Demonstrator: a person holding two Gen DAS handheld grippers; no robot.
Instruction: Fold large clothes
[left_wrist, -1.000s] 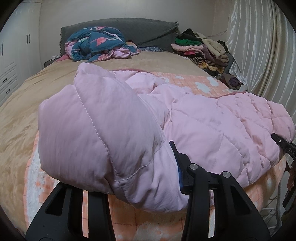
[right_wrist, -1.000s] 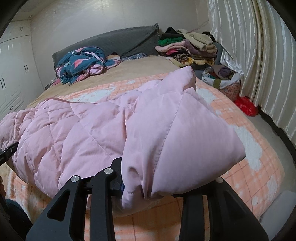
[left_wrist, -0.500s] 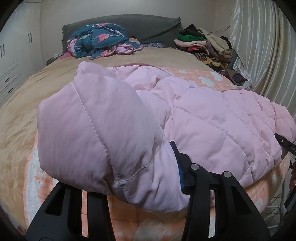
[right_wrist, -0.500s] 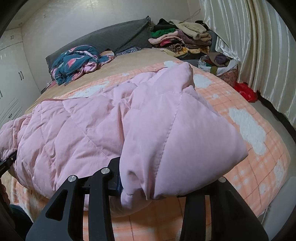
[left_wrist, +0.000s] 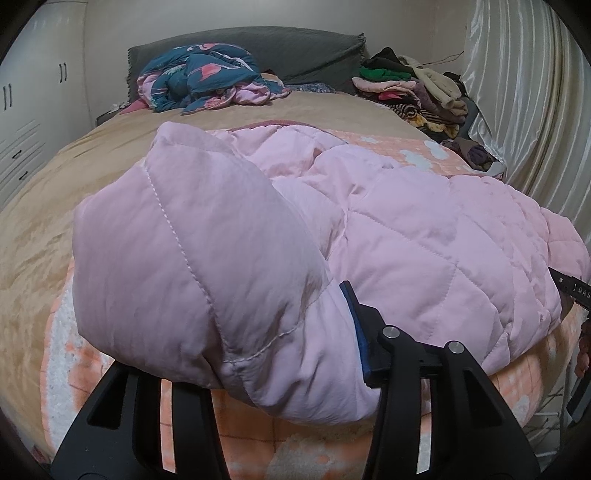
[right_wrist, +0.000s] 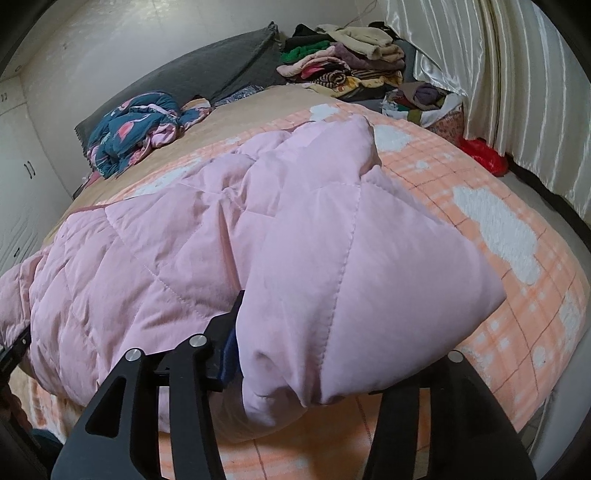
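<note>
The pink quilted coat (left_wrist: 424, 236) lies across the near edge of the bed (left_wrist: 55, 206), on an orange checked blanket (right_wrist: 517, 295) that covers the near part over a tan sheet. The left gripper (left_wrist: 258, 373) pinches a bunched corner of the coat at the bed's near left; its right finger (left_wrist: 362, 332) presses into the fabric, while the other is buried under the fold. The right gripper (right_wrist: 332, 369) likewise clamps the coat's other bunched end toward the near right edge. Only the right wrist view shows a red bag (right_wrist: 482, 155) on the floor by the curtain (right_wrist: 517, 74), and a basket (right_wrist: 448, 118) heaped with mixed clothes (its rim mostly hidden). Both views show a blue patterned garment (left_wrist: 203, 81) at the head of the bed and a stack of folded clothes (right_wrist: 343, 62) at its far right corner.
</note>
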